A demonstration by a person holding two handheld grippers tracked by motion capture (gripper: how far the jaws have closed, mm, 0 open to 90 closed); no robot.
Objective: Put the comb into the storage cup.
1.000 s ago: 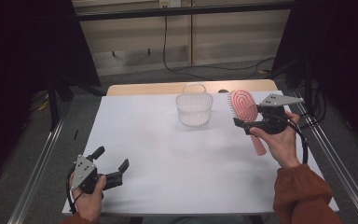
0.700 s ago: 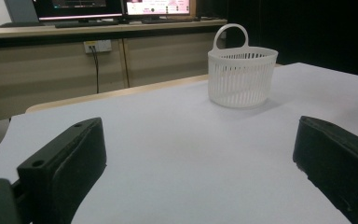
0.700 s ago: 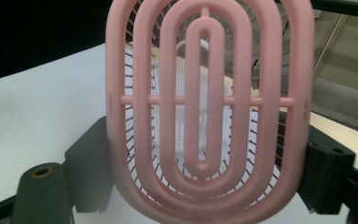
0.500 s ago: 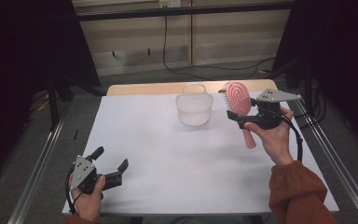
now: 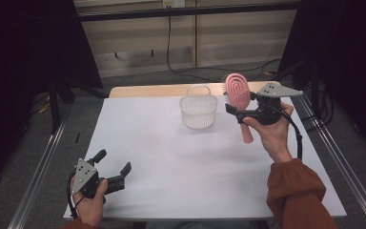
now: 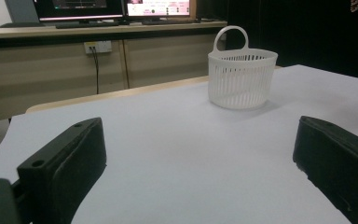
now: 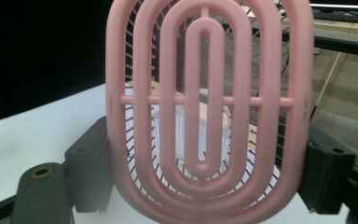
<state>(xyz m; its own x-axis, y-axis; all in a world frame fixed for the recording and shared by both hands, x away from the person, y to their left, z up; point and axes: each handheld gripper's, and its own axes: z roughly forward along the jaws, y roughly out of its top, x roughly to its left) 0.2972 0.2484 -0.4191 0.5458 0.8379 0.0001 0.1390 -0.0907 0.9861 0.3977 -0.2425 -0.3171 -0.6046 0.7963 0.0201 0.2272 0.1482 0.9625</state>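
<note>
The right gripper point(image 5: 240, 106) clamps the pink hairbrush point(image 5: 238, 90) by its head, lifted beside the white basket point(image 5: 198, 110); the left gripper point(image 5: 112, 168) rests wide open and empty on the table point(image 5: 162, 157). Risk: the dangling handle could clip the basket's rim and tip it. Since a second ago, the brush has drifted closer to the basket.
</note>
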